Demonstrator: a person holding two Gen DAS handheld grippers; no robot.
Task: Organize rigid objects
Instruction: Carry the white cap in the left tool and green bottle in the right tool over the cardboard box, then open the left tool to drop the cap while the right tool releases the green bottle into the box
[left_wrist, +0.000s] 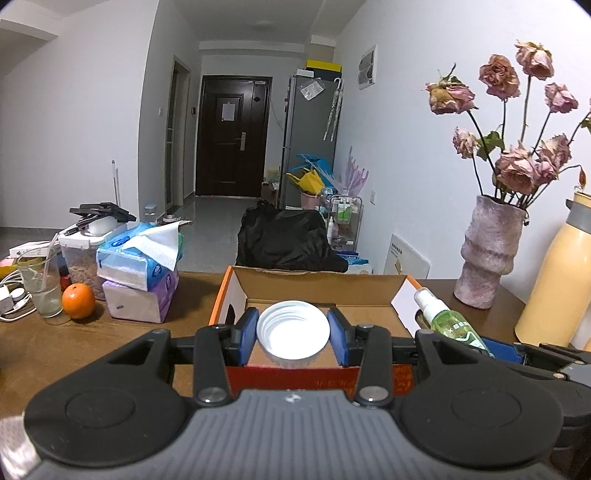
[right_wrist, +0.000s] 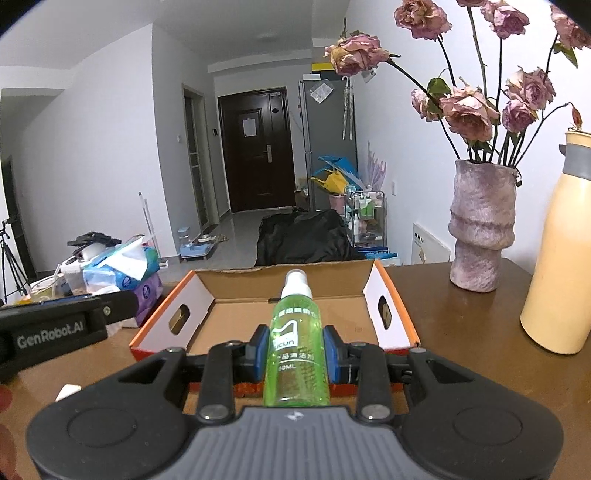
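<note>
Open cardboard box on the table, bare floor showing inside. Left gripper is clamped on a white lid over the box; right gripper squeezes a green spray bottle above its front edge.

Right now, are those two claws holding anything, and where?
Left gripper pinches a white lid by its rim; right gripper clamps a green spray bottle around its body.

Both wrist views look forward, low over the bench, close behind the shared cardboard box, facing the hallway door
</note>
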